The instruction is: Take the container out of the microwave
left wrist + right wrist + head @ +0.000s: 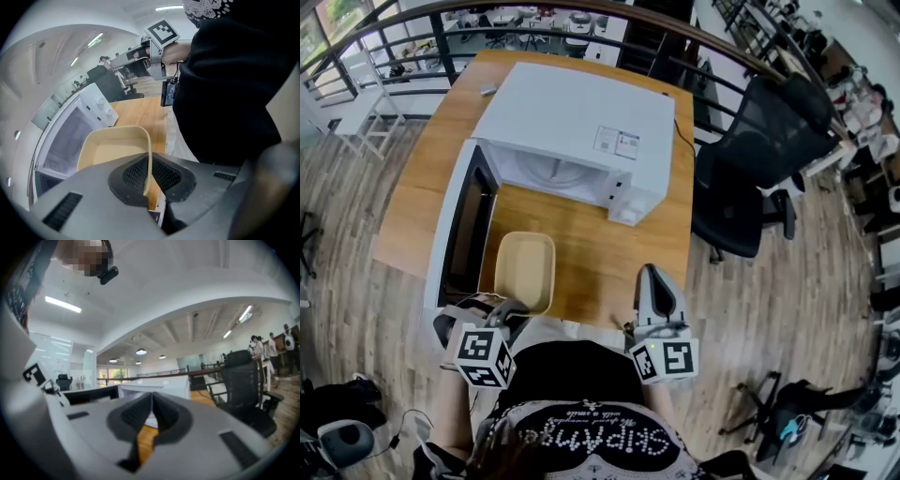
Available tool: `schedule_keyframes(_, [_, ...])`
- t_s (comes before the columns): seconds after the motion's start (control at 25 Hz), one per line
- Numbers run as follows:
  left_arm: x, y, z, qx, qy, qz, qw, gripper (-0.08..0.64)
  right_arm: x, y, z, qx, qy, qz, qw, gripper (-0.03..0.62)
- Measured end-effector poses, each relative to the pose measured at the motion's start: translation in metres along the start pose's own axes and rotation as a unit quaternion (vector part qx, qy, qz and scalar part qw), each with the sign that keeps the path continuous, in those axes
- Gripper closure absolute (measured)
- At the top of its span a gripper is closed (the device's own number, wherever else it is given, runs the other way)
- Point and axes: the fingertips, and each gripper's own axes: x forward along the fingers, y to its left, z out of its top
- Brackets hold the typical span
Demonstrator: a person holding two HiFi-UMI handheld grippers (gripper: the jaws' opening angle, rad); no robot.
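The white microwave (pixel 581 122) stands on the wooden table (pixel 600 253) with its door (pixel 464 225) swung open to the left. A cream rectangular container (pixel 525 272) is outside the oven, over the table's near edge in front of the cavity. My left gripper (pixel 502 309) is shut on its near rim. In the left gripper view the thin wall of the container (pixel 117 145) runs between the pads of the left gripper (pixel 147 176). The container looks empty. My right gripper (pixel 652 277) is shut on nothing near the table's front edge, right of the container. In its own view the right gripper (pixel 152 411) faces the microwave (pixel 159 387).
A black office chair (pixel 759 178) stands right of the table. A railing (pixel 534 19) runs behind the table. The person's dark torso (pixel 581 412) is close against the front edge. A small object (pixel 487 90) lies at the far left of the tabletop.
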Motion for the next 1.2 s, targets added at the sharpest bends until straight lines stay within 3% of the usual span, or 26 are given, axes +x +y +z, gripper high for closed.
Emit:
schedule_keyframes(0.28, [-0.0073,-0.0090,-0.0056,-0.021,0.004,-0.008,0.9997,0.515,-0.0007,0.0041,-0.0032,0.000,0.005,0.009,1.000,0.558])
schedule_keyframes(1.2, [-0.0028,-0.0027,0.0004,-0.006,0.006,-0.006,0.9999,0.515,0.0008,0.0019,-0.0011,-0.003,0.001,0.009,1.000,0.557])
